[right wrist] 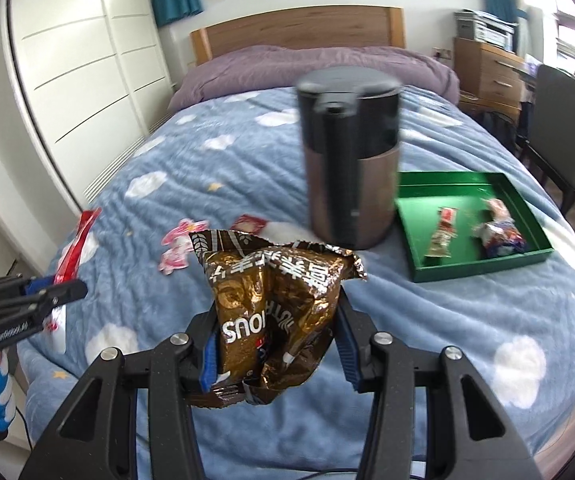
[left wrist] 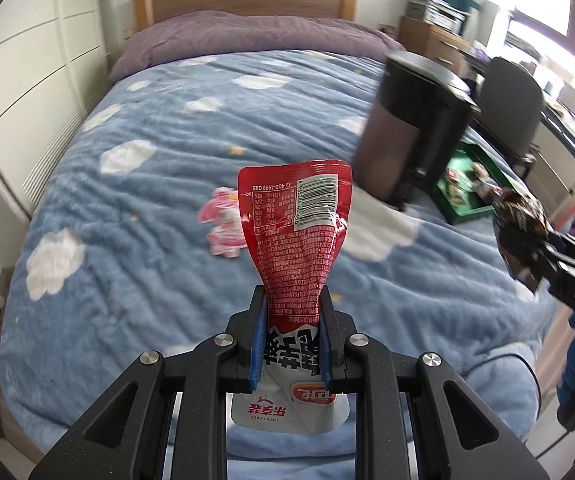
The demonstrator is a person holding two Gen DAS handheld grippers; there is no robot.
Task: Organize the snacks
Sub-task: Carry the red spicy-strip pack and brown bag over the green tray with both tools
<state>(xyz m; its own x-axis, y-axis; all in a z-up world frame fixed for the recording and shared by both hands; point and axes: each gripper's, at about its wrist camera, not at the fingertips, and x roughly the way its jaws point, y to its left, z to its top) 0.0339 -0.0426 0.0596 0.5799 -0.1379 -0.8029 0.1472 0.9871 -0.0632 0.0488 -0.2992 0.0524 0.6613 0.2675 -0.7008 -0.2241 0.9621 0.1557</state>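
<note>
Between the left fingers (left wrist: 329, 312), red packet (left wrist: 295, 232); between right, brown bag (right wrist: 275, 300)

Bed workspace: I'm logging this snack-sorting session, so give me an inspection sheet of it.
Surface: bed with blue cloud blanket.
Job's things: red packet and brown packet, both held in the air; green tray on the bed, two snacks inside; pink packets loose on the blanket.
Clutter: dark canister standing beside the tray.
Grippers: left gripper shut on the red packet; right gripper shut on the brown packet.
Cables: thin one near the bed's front edge.
Surroundings: white wardrobe, chair, wooden drawers.
</note>
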